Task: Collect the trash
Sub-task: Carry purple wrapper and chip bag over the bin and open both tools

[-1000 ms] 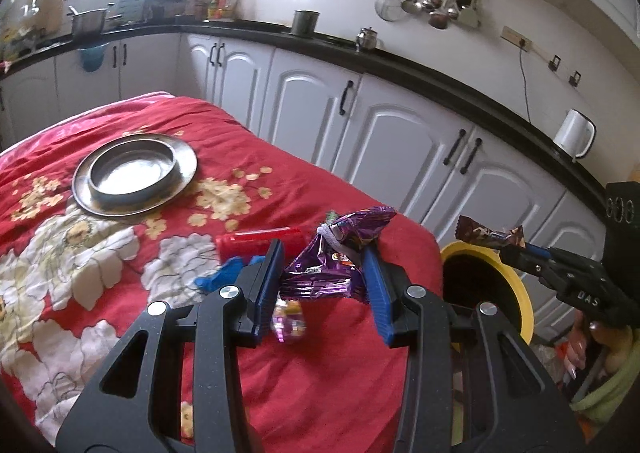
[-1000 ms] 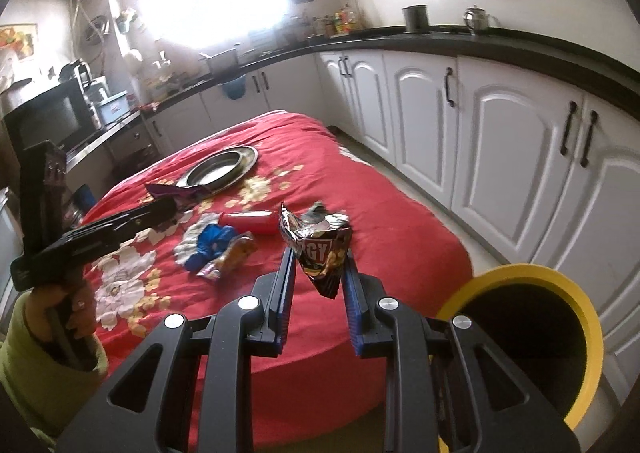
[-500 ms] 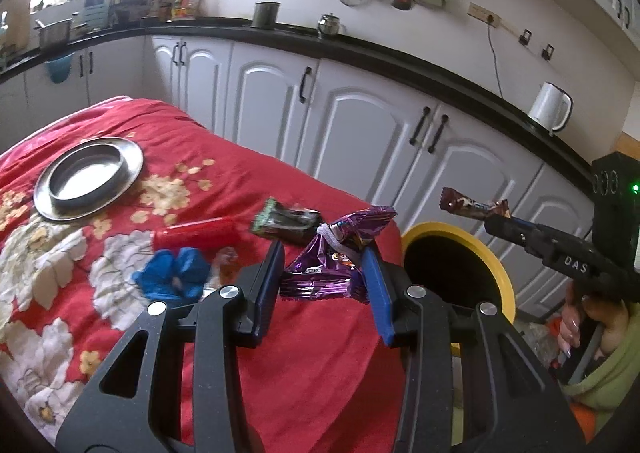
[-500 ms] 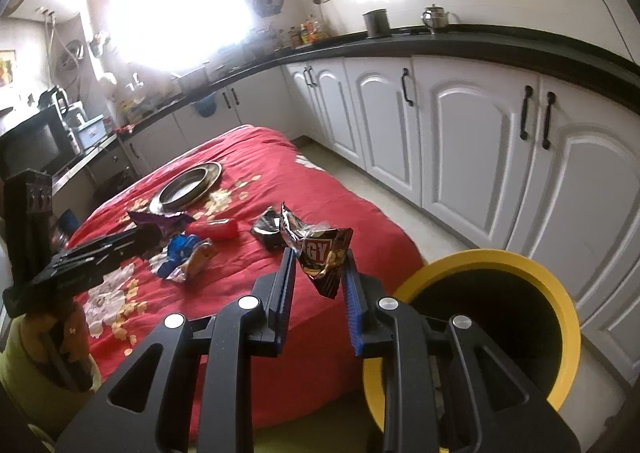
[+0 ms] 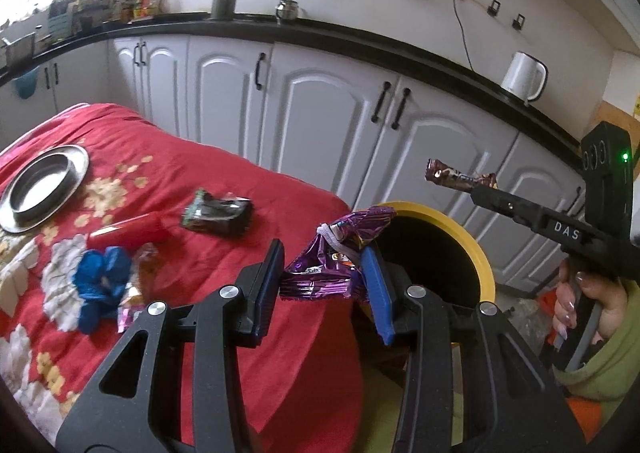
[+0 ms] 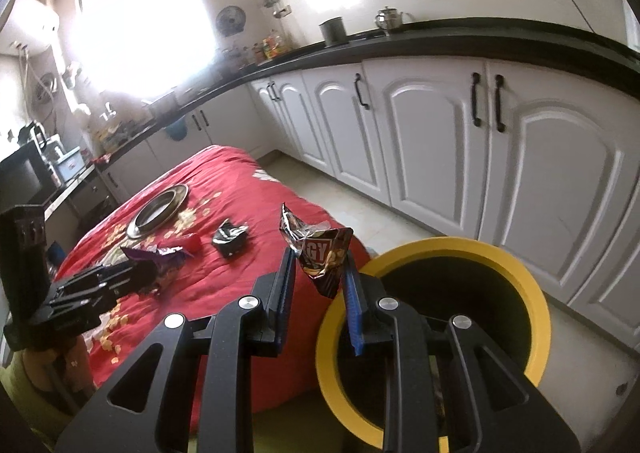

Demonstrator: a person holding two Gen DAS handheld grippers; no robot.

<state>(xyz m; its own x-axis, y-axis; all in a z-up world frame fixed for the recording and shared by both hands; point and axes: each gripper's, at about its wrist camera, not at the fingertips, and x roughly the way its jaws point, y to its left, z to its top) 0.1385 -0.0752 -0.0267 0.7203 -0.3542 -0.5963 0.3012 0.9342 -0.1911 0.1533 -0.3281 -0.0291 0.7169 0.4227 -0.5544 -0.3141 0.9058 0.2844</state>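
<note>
My left gripper [image 5: 324, 285] is shut on a crumpled purple wrapper [image 5: 332, 257], held at the near rim of the yellow bin [image 5: 460, 237]. My right gripper [image 6: 320, 281] is shut on a brown foil snack wrapper [image 6: 320, 253], held at the left rim of the yellow bin [image 6: 532, 293]. In the left wrist view the right gripper [image 5: 460, 179] shows over the bin with its brown wrapper. More trash lies on the red cloth: a dark wrapper [image 5: 218, 213], a red tube [image 5: 128, 231], a blue crumpled piece [image 5: 100, 285].
A steel plate with a bowl [image 5: 38, 189] sits at the far left of the red flowered table [image 5: 240, 333]. White cabinets [image 5: 328, 133] stand behind the bin. A white kettle [image 5: 520, 77] is on the black counter.
Both grippers have swung right, from over the table toward the yellow bin, each still holding its wrapper. The bin now looms larger in both views.
</note>
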